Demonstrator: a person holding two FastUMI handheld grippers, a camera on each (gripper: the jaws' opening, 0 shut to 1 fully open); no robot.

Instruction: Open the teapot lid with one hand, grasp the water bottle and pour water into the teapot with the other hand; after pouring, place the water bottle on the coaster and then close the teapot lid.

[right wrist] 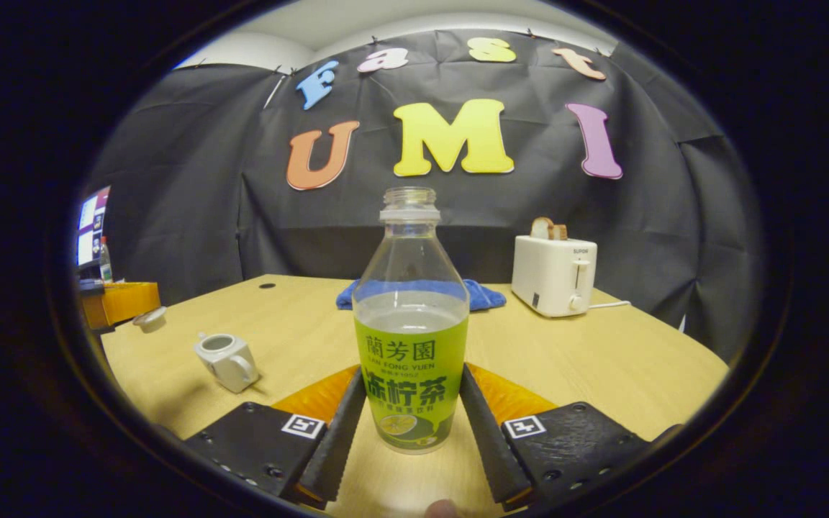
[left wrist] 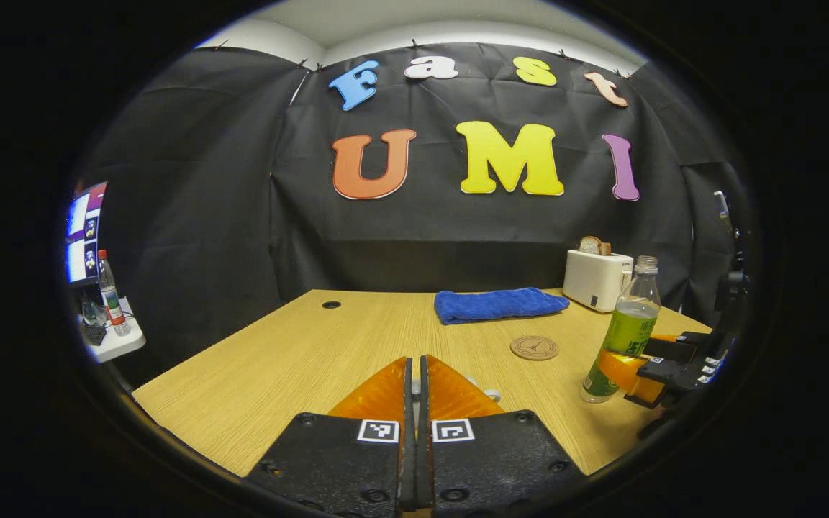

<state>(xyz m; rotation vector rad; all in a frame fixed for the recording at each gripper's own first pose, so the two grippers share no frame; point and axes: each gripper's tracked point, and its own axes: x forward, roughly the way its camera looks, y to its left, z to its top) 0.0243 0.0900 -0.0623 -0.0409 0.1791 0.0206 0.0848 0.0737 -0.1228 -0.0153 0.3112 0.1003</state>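
- Table (right wrist: 601,360): carries the water bottle, teapot, coaster, a blue towel (left wrist: 497,303) and a toaster (right wrist: 553,275).
- Water bottle (right wrist: 410,324): upright, uncapped, long axis vertical, standing between the right gripper (right wrist: 409,424) fingers; these flank its label, contact not confirmed.
- Teapot (right wrist: 226,360): lid off, mouth exposed, well left of the bottle; pouring requires travel leftward.
- Coaster (left wrist: 534,347): near the bottle, bare.
- Lid (right wrist: 149,317): pinched by the left gripper (left wrist: 415,385), fingers nearly together.
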